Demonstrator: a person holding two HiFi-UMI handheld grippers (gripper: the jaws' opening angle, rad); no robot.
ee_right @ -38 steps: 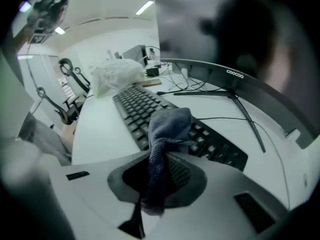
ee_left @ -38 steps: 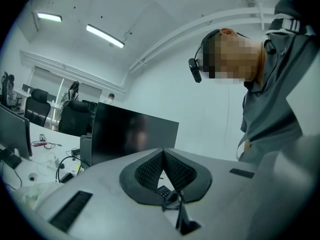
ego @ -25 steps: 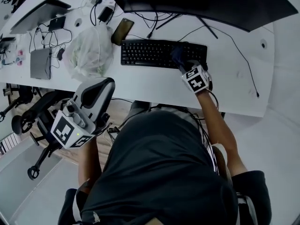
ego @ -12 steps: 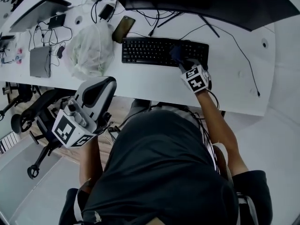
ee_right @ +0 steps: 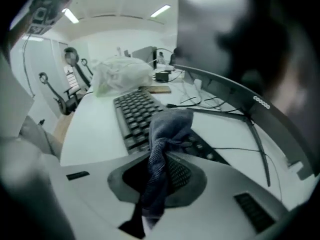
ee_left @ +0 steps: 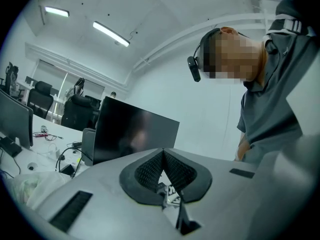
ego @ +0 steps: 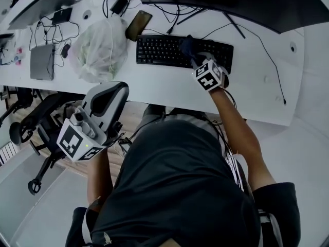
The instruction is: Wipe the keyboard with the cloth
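Right claw (ego: 192, 56) is clamped on the cloth (ego: 185, 46), whose bunched free end drapes forward onto the keys; the right gripper view shows the fabric pinched between the jaws (ee_right: 158, 178) and trailing onto the keyboard (ee_right: 131, 112). Compared with a second ago, the cloth has slid from the keyboard's (ego: 159, 50) right part toward its middle, and the marker cube has turned with the wrist. That reads as a wiping stroke under way, running right to left, with the left half of the keys probably not yet covered. Left claw (ego: 110, 93) has not shifted: it hangs off the surface (ego: 164, 86), low beside the person's body, jaws together on nothing (ee_left: 162, 156), taking no part. Nothing else on the surface has changed place.
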